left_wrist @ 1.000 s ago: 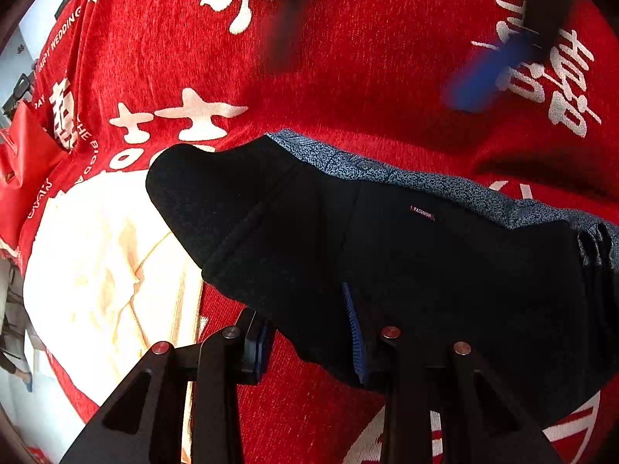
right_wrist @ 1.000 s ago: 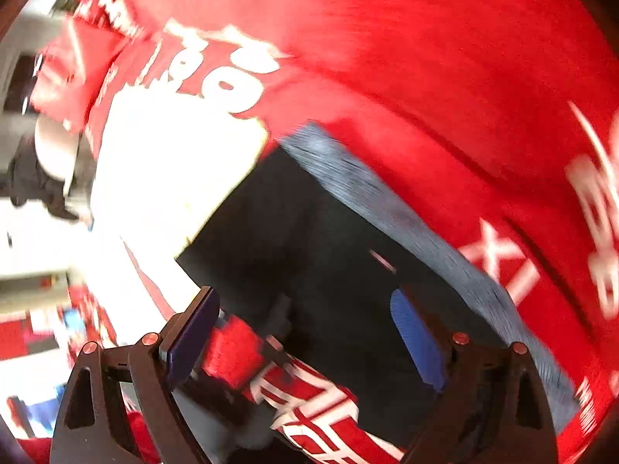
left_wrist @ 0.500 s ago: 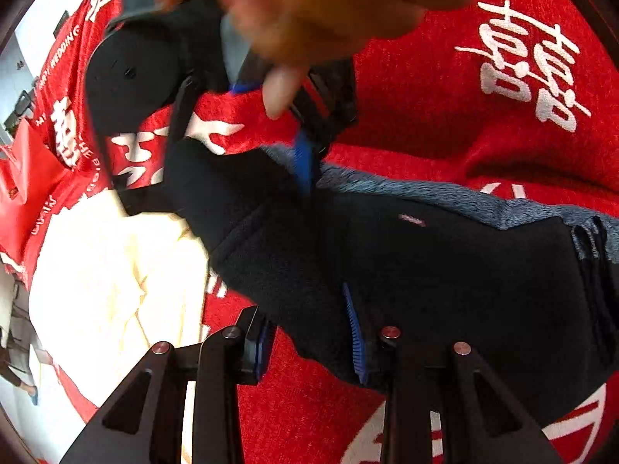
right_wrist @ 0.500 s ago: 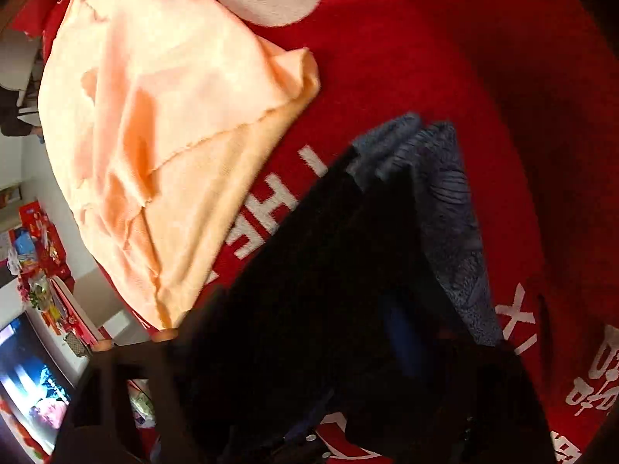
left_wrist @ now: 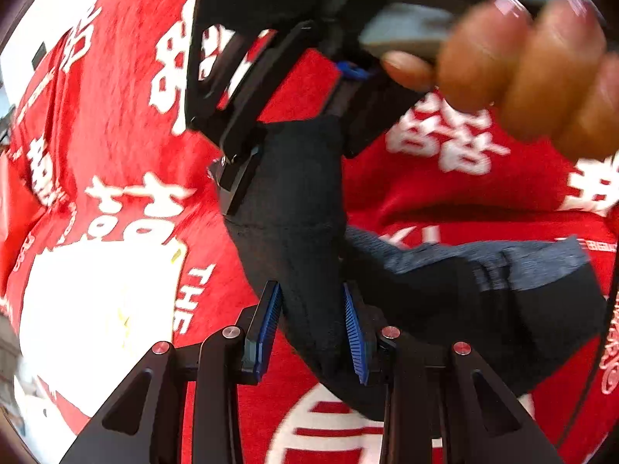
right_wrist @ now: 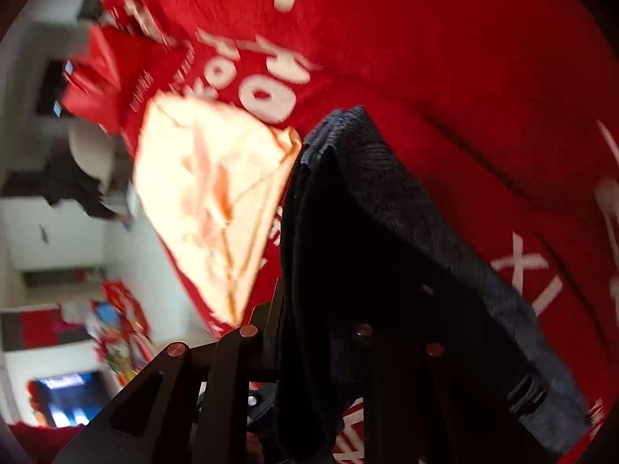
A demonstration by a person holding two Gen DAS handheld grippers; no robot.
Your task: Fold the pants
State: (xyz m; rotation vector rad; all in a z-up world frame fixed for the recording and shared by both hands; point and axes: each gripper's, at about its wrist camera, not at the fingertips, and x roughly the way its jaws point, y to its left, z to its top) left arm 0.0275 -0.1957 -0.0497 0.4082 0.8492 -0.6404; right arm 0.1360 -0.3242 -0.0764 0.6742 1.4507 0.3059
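Observation:
The black pants [left_wrist: 301, 208] with a grey-blue waistband [left_wrist: 514, 259] lie on a red cloth with white characters [left_wrist: 116, 123]. My left gripper [left_wrist: 311, 328] is shut on a lifted fold of the pants between its blue pads. My right gripper [left_wrist: 286, 147] shows in the left wrist view above, shut on the upper end of the same fold, held by a hand [left_wrist: 514, 58]. In the right wrist view the pants [right_wrist: 387, 270] drape over the right gripper [right_wrist: 309, 340] and hide its fingertips.
A pale orange garment [right_wrist: 216, 189] lies on the red cloth to the left of the pants; it also shows in the left wrist view [left_wrist: 93, 301]. Beyond the cloth's left edge are a white floor and room clutter [right_wrist: 58, 232].
The right gripper came in from above and took hold of the pants' left end. Both grippers have lifted that fold off the cloth, and the left gripper closed on it.

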